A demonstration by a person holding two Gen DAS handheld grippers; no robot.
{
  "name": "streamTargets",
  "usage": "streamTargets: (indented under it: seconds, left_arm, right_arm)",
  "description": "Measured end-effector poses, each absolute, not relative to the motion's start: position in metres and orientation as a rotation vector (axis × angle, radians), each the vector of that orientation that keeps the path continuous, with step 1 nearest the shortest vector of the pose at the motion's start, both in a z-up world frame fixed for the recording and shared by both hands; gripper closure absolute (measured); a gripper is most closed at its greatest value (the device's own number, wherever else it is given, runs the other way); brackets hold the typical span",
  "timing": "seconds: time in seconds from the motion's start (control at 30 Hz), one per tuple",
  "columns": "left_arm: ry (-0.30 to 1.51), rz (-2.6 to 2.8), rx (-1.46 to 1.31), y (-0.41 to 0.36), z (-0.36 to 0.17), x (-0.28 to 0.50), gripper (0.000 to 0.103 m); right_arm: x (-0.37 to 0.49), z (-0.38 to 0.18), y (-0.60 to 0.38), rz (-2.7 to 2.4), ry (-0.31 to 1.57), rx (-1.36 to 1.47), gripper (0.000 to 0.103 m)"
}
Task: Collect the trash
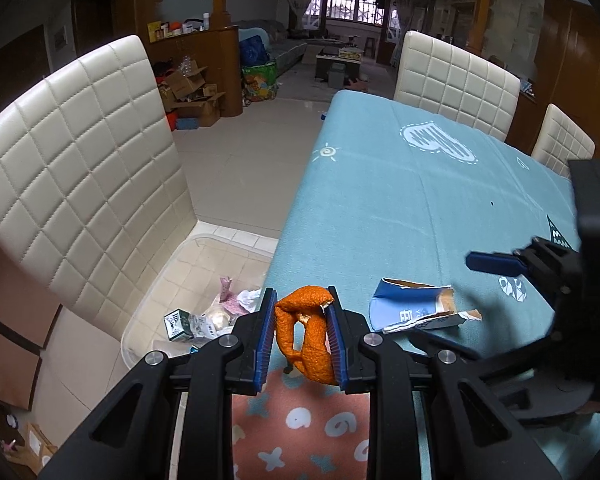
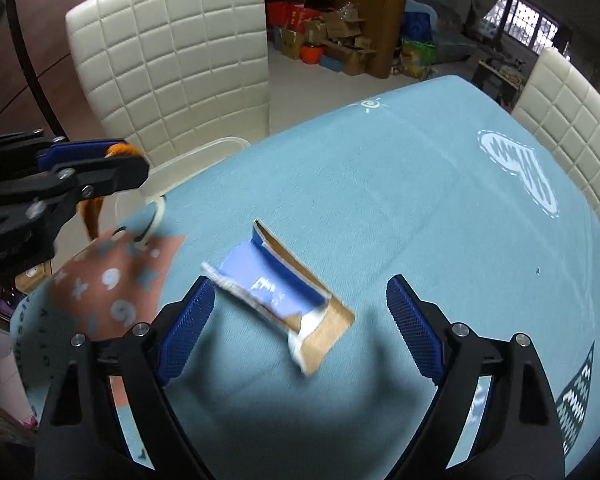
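An orange peel [image 1: 307,336] is clamped between the blue fingers of the left gripper [image 1: 302,338] at the near left edge of the worktop [image 1: 440,200], beside a clear bin [image 1: 148,312] of trash on the chair seat. The right gripper [image 2: 300,320] is held with fingers spread wide, untouching, over a torn blue carton [image 2: 280,296] lying flat on the worktop.

A table in a light-blue cloth [image 2: 420,184] carries a torn blue carton scrap [image 2: 278,296], lying between the right gripper's [image 2: 300,312] spread fingers.
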State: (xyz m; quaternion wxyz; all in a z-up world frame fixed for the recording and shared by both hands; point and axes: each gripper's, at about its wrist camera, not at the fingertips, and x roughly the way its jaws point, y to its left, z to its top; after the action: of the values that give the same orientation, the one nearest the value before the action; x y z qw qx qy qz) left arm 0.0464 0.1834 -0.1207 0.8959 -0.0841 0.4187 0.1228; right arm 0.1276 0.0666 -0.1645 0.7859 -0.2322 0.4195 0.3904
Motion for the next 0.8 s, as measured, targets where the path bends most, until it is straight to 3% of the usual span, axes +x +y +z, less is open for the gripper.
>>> streamTargets:
  seconds: [0.1,0.27,0.43,0.8]
  left_arm:
    - [0.875,0.255,-0.172,0.184,-0.122,0.049,0.079]
    - [0.885,0.268,-0.185,0.190,-0.123,0.050,0.079]
    - [0.881,0.274,-0.189,0.195,-0.122,0.049,0.079]
    - [0.828,0.319,-0.190,0.216,-0.101,0.037,0.079]
  right_arm:
    - [0.138,-0.169,0.071,0.849,0.929,-0.494,0.019]
    - [0.139,-0.180,0.071,0.848,0.992,-0.482,0.061]
    - [0.136,-0.173,0.072,0.848,0.986,-0.439,0.069]
    - [0.131,-0.118,0.103,0.934,0.928,-0.335,0.068]
